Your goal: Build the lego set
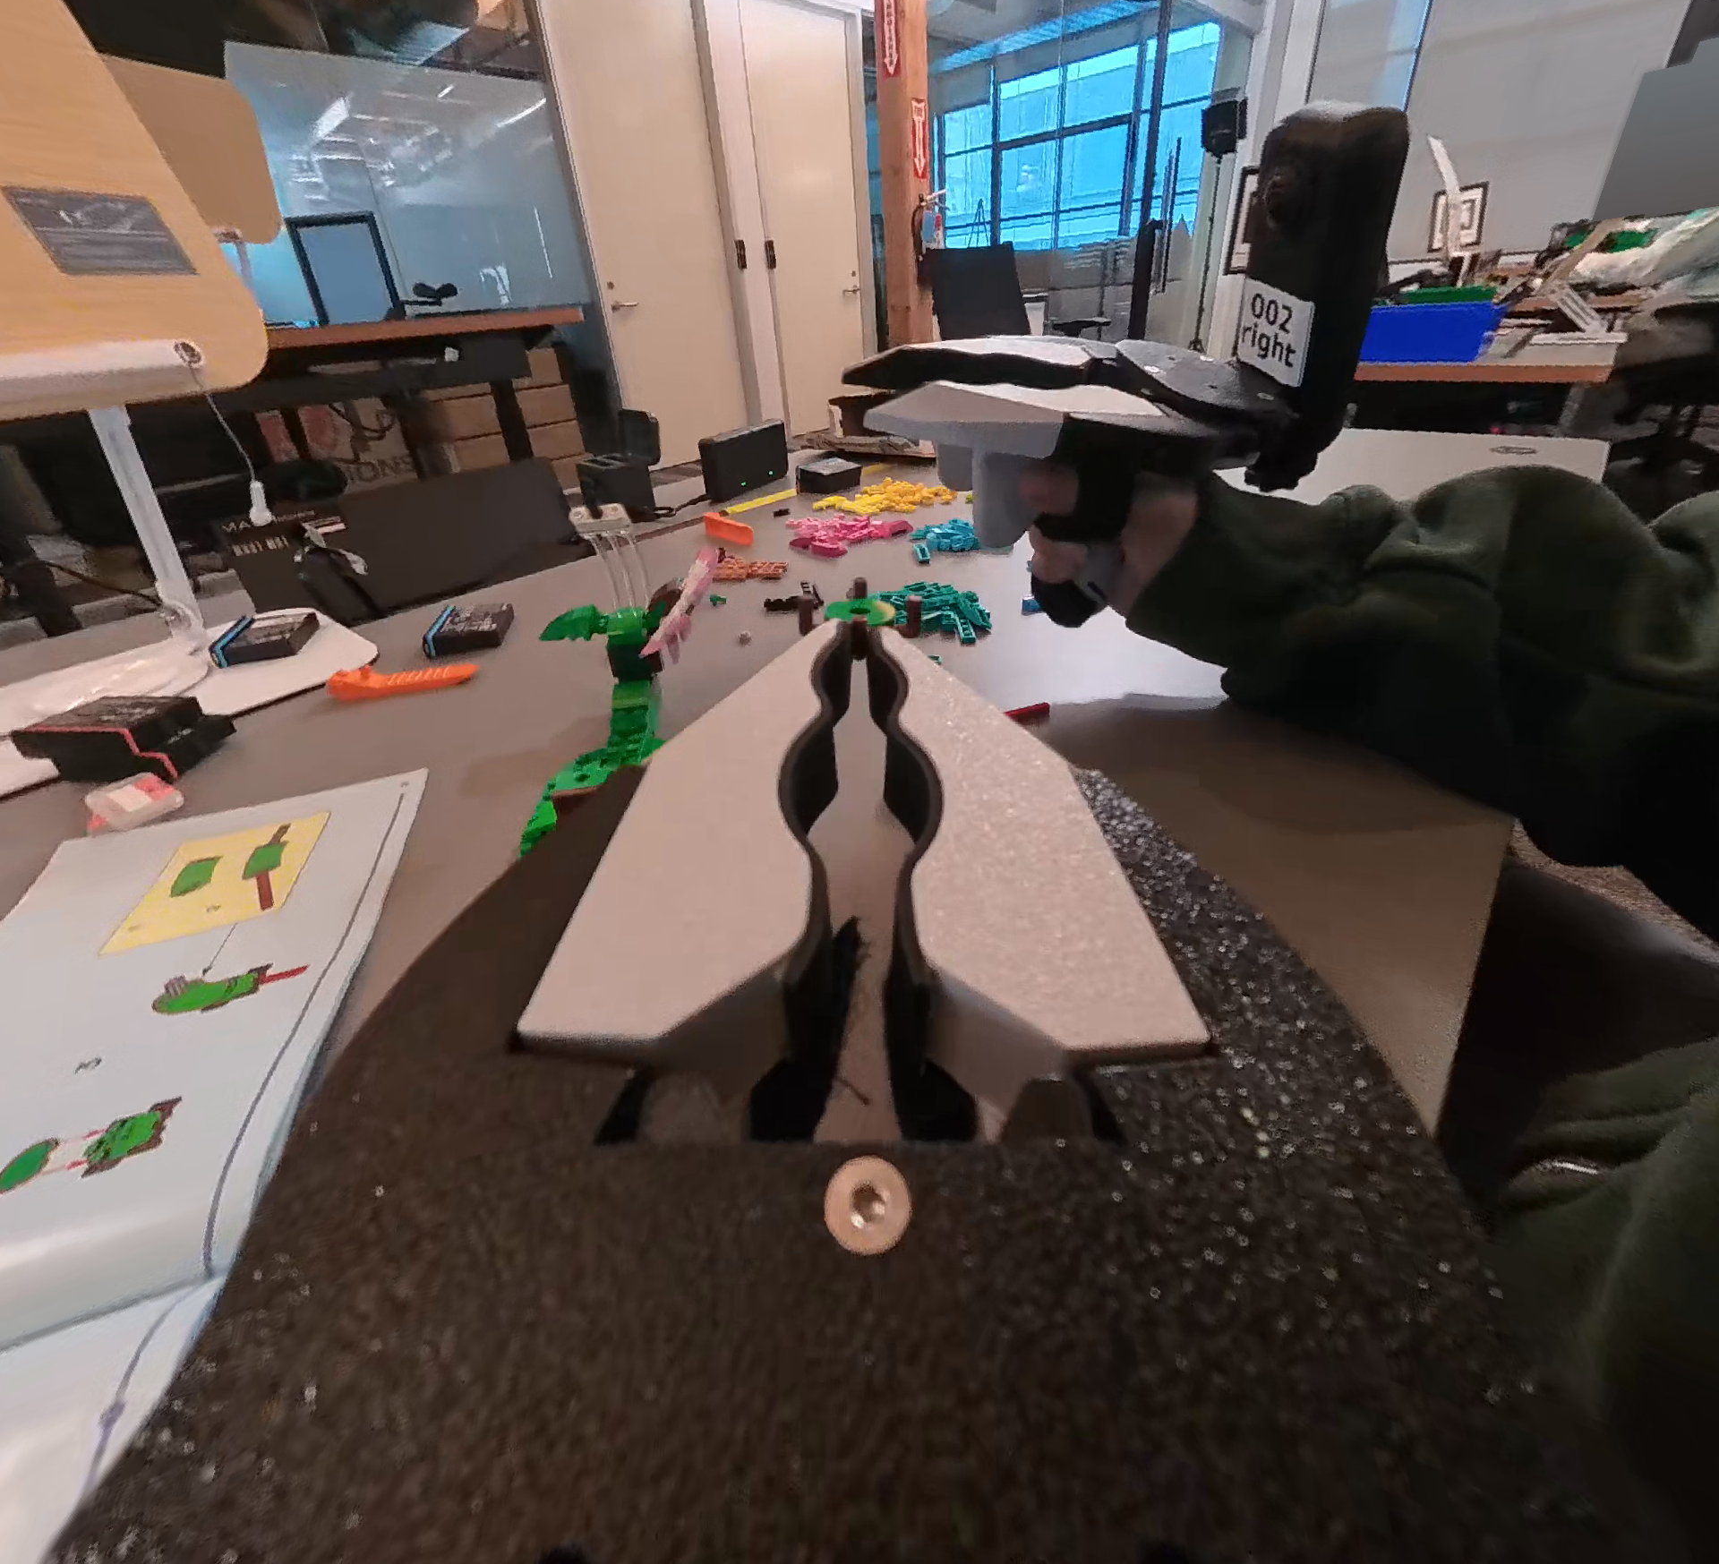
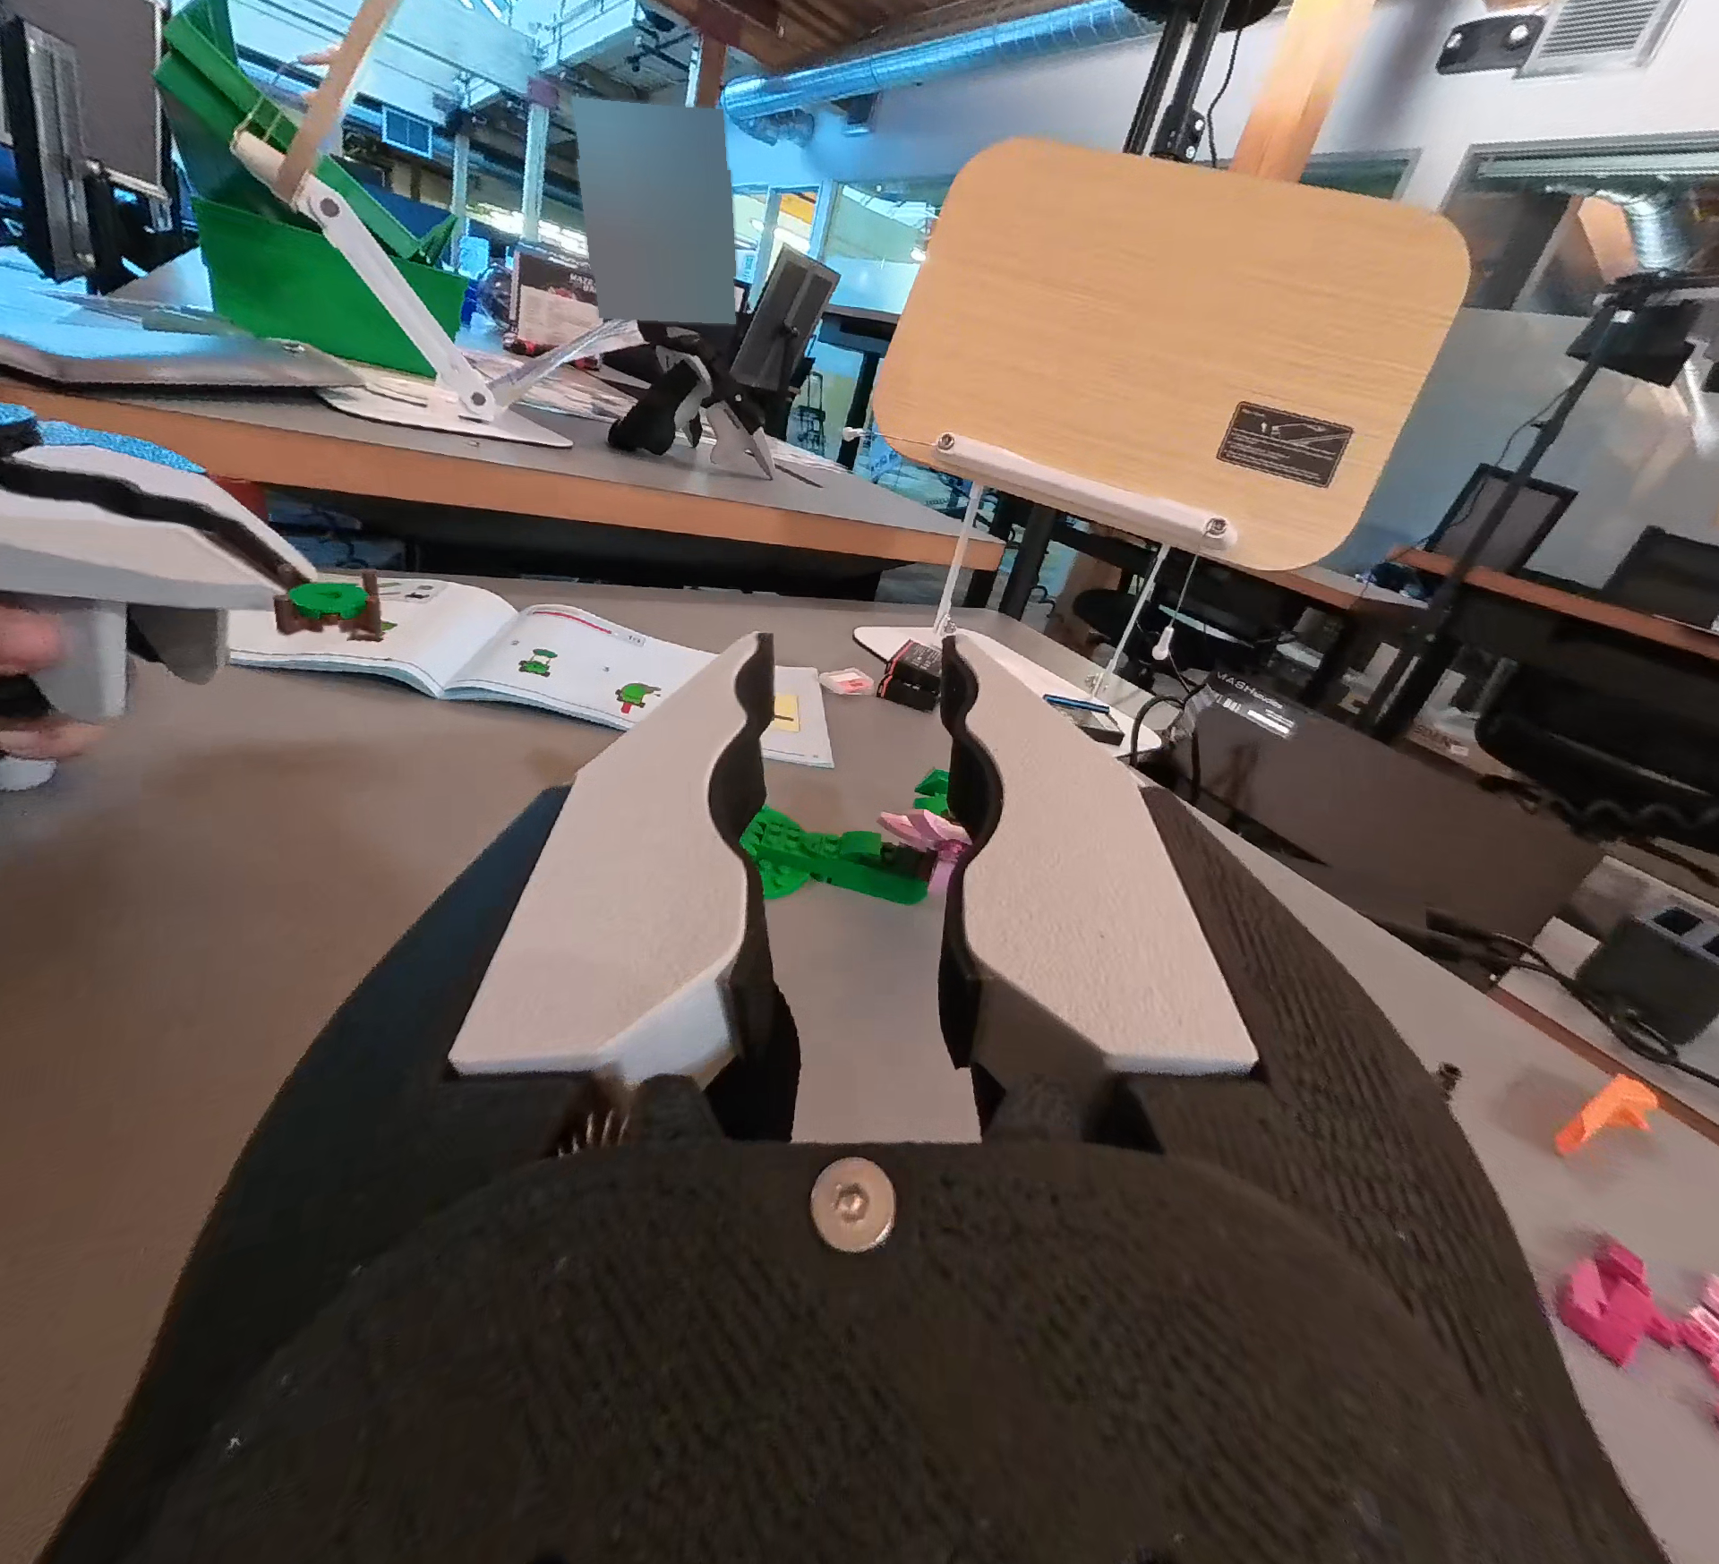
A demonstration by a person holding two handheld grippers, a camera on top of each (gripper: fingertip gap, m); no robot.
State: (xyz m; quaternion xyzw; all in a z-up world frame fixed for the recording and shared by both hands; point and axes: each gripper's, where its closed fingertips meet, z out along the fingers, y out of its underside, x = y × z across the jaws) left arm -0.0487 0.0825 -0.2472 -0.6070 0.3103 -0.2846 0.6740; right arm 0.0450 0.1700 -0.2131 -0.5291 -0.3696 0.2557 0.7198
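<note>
Two grippers are lifted above the grey table (image 2: 279,868). The left gripper (image 1: 860,652) is clenched on a small assembly of a round green plate with dark brown pegs (image 2: 326,603), holding it in the air by one peg, probably so the free side can be joined. The right gripper (image 2: 856,654) has its jaws apart and grasps nothing; it points toward the half-built green plant model with a pink flower (image 2: 837,859), which lies on the table. The open instruction booklet (image 2: 484,654) stays near for reading. Sorted piles of yellow, pink and teal bricks (image 1: 884,533) wait farther away; their shapes are not clear.
</note>
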